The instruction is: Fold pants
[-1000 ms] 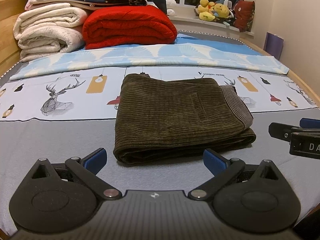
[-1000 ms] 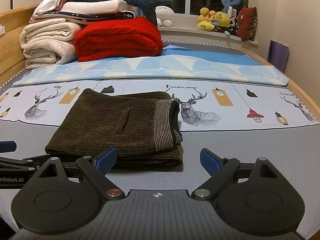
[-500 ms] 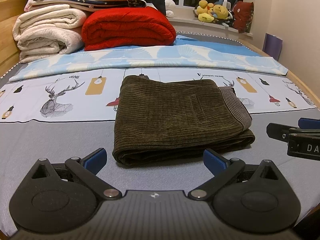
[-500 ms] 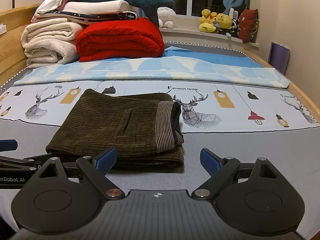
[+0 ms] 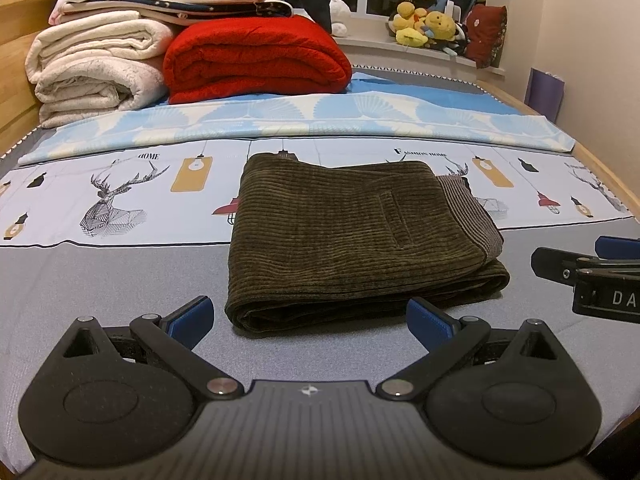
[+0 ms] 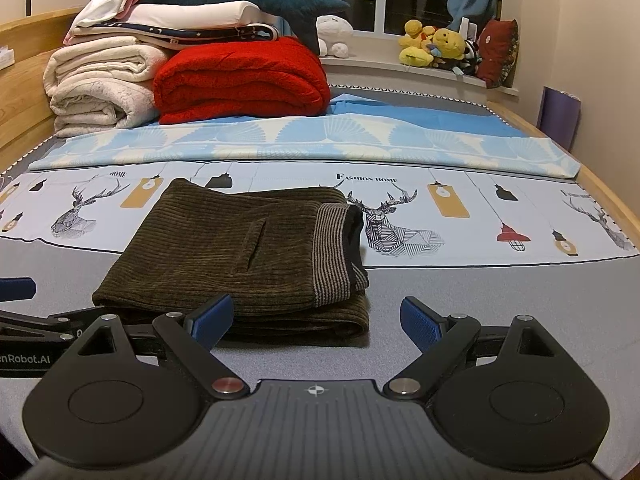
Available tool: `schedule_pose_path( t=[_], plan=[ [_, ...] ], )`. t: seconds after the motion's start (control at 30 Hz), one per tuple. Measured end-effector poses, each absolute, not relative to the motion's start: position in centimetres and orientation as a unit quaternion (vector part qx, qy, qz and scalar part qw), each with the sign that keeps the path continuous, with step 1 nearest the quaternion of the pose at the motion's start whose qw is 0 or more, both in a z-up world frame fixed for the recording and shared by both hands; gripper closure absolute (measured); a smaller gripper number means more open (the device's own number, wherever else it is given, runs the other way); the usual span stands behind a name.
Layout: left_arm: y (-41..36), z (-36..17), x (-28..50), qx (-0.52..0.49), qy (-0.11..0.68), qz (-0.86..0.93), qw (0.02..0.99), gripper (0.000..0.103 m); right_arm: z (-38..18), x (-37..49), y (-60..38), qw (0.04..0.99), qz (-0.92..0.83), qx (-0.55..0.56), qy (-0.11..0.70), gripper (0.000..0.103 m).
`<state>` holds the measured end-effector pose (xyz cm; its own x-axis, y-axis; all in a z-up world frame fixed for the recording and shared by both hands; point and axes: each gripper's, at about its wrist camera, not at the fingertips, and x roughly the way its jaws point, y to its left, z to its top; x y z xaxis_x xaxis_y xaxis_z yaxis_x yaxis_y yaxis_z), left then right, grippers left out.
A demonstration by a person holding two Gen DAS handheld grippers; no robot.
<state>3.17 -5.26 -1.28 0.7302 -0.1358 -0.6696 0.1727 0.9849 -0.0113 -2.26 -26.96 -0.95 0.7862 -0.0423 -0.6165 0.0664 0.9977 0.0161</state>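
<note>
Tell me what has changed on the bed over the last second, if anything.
Nothing visibly changed. The folded pants lie in the same spot on the bed, and the left gripper and right gripper hover in front of them as before, fingers open and holding nothing.

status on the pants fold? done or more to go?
Looks done: the pants lie in a compact folded stack on the bed, waistband on the right. In hand: nothing; left gripper and right gripper are open, short of it. Left: apparently nothing.
</note>
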Motion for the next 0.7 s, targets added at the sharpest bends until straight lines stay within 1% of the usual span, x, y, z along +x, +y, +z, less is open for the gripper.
schedule_pose_path(
  t=[0.7],
  plan=[
    [-5.28, -1.16, 3.18, 0.028, 0.356, -0.084, 0.930, 0.001, -0.91, -2.33, -26.90, 0.945, -0.028, 0.018, 0.325, 0.012]
  ],
)
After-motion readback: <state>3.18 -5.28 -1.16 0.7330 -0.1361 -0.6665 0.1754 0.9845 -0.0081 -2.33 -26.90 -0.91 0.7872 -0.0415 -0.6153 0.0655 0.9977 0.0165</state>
